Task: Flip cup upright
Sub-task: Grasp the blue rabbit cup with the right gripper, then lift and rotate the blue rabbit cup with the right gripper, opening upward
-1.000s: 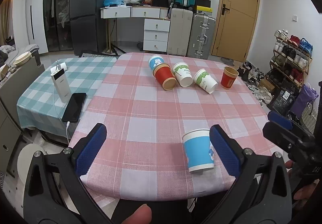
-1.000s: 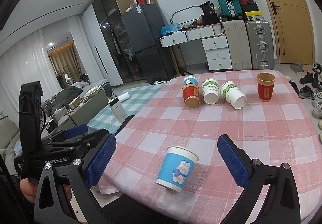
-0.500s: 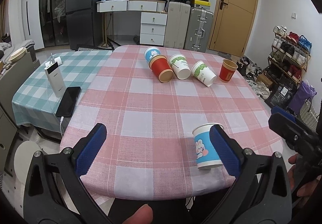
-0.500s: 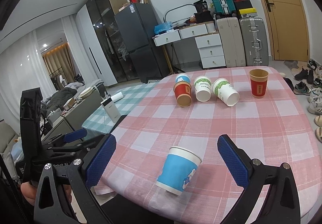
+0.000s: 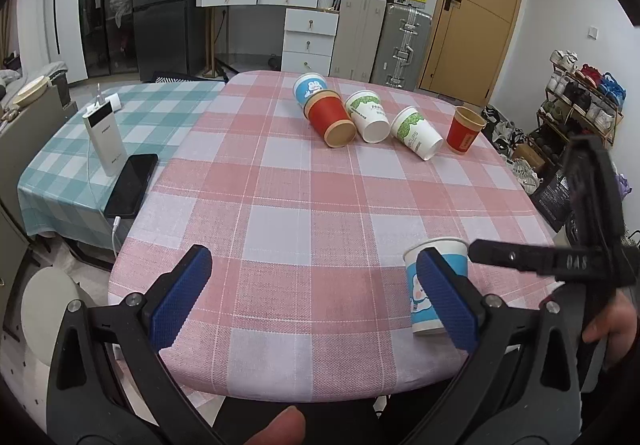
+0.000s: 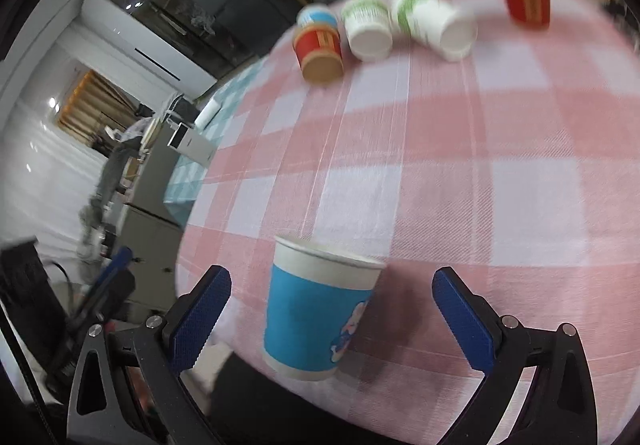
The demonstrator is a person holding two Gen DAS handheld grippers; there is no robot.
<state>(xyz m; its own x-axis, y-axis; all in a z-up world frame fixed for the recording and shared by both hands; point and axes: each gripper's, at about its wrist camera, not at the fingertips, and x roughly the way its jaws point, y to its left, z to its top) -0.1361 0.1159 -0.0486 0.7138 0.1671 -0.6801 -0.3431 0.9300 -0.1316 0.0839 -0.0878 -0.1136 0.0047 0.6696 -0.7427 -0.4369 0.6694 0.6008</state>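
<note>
- The right gripper (image 6: 331, 315) is spread wide, its blue pads either side of the blue cup (image 6: 316, 309) with clear gaps on both sides; nothing is grasped.
- The blue cup stands upright, mouth up, near the near edge of the pink checked table (image 6: 500, 173), with a cartoon figure printed on its side; this view is motion-blurred.
- The left gripper (image 5: 314, 297) is also spread wide and holds nothing; its right pad partly covers the blue cup (image 5: 438, 291) in that view, though the cup sits beyond and to the right of it, not between the pads.
- From the left wrist view the right gripper's black body shows at the right edge, gripped by a hand (image 5: 612, 321); "048" reads mirrored on it.
- Far across the table lies a row of cups: a second blue cup (image 5: 309, 88) on its side, a red cup (image 5: 331, 118) on its side touching it, two white-and-green cups (image 5: 368, 111) (image 5: 416, 132) on their sides, the first printed "PAPER CUPS", and a red cup standing upright (image 5: 464, 130) at the far right.
- To the left, on a teal checked cloth (image 5: 60, 165), stand a white power bank (image 5: 105, 137) and a black phone (image 5: 132, 185) lying flat, just beside each other.
- Suitcases, drawers and a wooden door (image 5: 480, 9) lie beyond.
</note>
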